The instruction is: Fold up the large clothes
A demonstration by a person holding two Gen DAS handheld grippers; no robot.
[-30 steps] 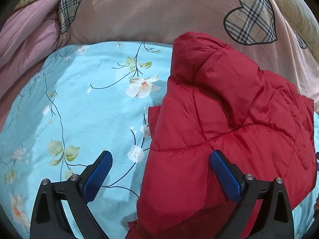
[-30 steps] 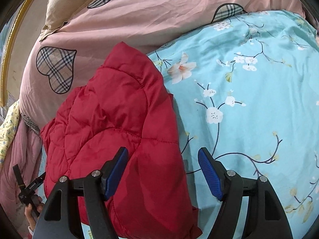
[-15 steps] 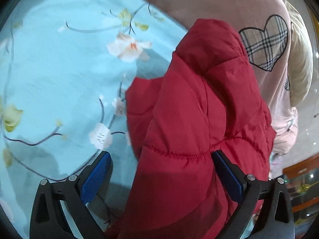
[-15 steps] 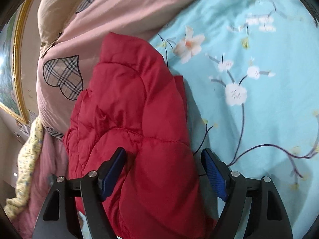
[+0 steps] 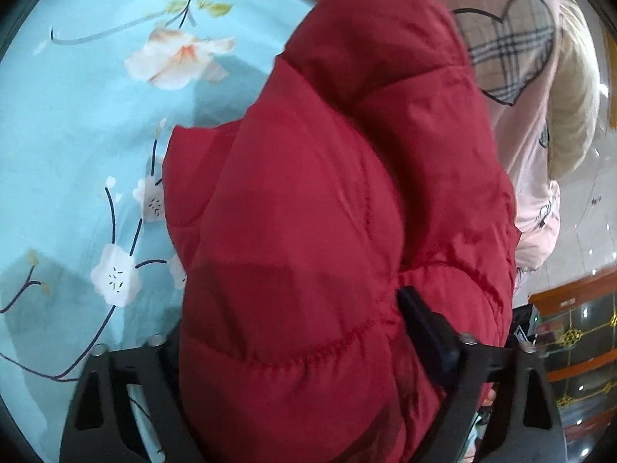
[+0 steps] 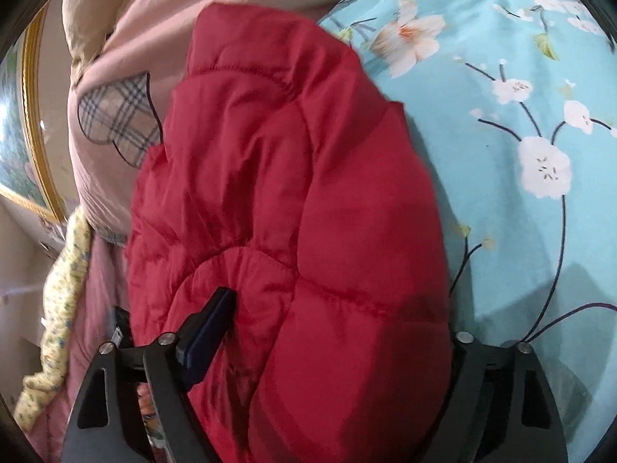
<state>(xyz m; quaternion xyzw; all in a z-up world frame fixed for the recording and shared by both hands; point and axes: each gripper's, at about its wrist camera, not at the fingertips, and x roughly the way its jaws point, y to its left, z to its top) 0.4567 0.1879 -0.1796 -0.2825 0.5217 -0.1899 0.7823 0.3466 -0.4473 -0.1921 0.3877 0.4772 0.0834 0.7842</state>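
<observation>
A folded red puffer jacket (image 5: pixel 331 200) lies on a light blue flowered bed sheet (image 5: pixel 77 146), its far end against a pink duvet. It fills both wrist views. My left gripper (image 5: pixel 293 332) has its jaws pressed into one near side of the bundle; the jacket bulges between them and hides the left pad. My right gripper (image 6: pixel 339 332) clamps the other near side of the jacket (image 6: pixel 300 193); the left blue pad (image 6: pixel 208 328) digs into the fabric and the right pad is hidden behind it.
A pink duvet with plaid hearts (image 5: pixel 513 50) lies behind the jacket. A yellow flowered cloth (image 6: pixel 61 297) and a gold picture frame (image 6: pixel 34 115) are at the left of the right wrist view. A wooden cabinet (image 5: pixel 574 347) stands beyond the bed edge.
Both grippers moved in over the near end of the jacket and closed on it. The fabric now bulges up between the jaws.
</observation>
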